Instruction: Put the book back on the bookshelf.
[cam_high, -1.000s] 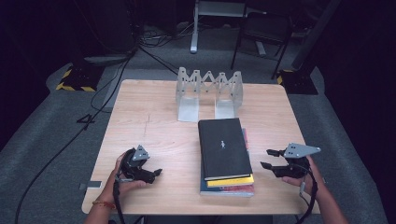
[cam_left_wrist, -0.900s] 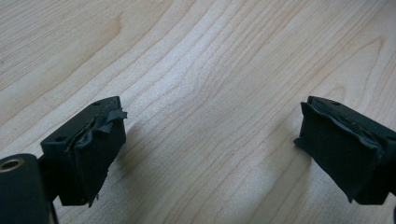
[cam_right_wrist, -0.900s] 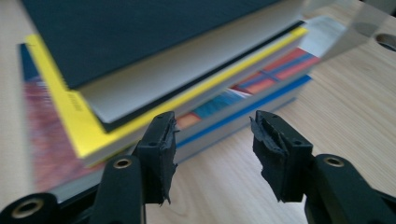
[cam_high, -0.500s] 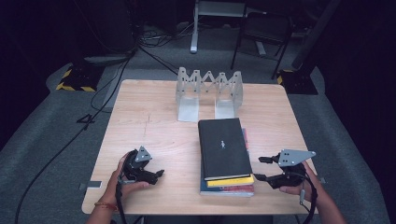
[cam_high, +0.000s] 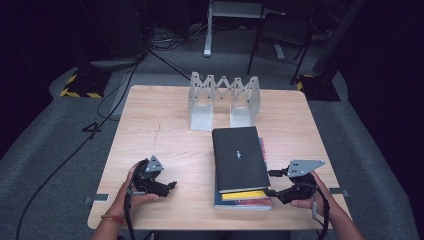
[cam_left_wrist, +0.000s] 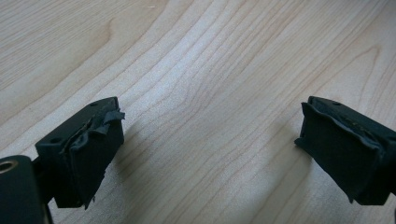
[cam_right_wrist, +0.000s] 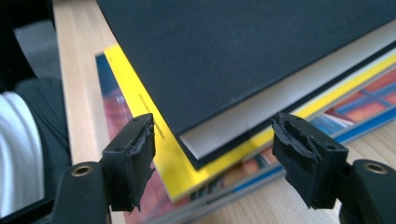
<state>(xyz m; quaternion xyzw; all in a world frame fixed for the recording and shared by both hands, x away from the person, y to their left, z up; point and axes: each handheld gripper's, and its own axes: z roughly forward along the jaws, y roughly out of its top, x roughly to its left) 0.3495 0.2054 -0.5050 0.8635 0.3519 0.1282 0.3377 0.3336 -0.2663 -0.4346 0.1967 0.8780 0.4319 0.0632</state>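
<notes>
A stack of books (cam_high: 240, 165) is seen lying flat on the table (cam_high: 165, 135), right of the middle, its long axis running from the near edge toward the metal rack (cam_high: 223, 97). The black book (cam_right_wrist: 243, 51) lies on top, above a yellow book (cam_right_wrist: 173, 163). The stack's near right corner is faced by the right gripper (cam_high: 274, 183), whose jaws have just been opening and are spread wide, with nothing gripped. The left gripper (cam_left_wrist: 205, 154) is held well apart from the stack, jaws wide over bare wood; the right hand is judged much the nearer
</notes>
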